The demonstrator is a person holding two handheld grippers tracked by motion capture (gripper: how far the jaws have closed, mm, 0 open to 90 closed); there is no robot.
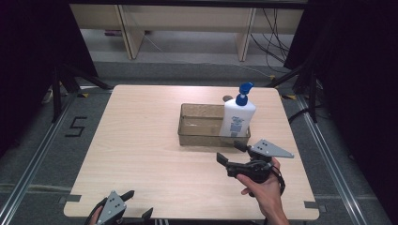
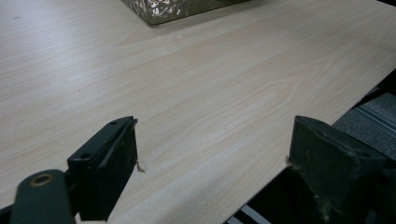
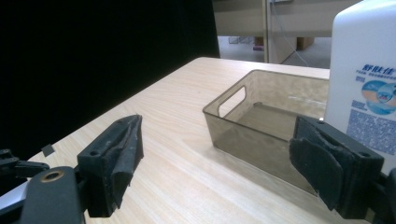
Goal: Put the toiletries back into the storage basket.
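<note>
Light wood table [image 1: 141, 154]. Clear brown bin [image 1: 199, 125] mid-table w/ a white pump bottle [image 1: 238, 117] upright at its right end. Right gripper [image 1: 231, 154] near the bin's front, jaws apart, empty; could tip the tall bottle. Left gripper [image 1: 136, 202] at table's near edge, also spread, empty.

Lab recording station: pale wood table [image 1: 141, 154] on grey carpet, black curtains [image 1: 28, 56], floor rails [image 1: 33, 159], trailing cables [image 1: 274, 35].

A white pump bottle [image 1: 237, 119] with a blue dispenser head stands upright in the right end of a smoky translucent plastic bin [image 1: 199, 126]. The bin, rectangular with handle cut-outs, sits right of centre on the tabletop [image 1: 141, 140].
</note>
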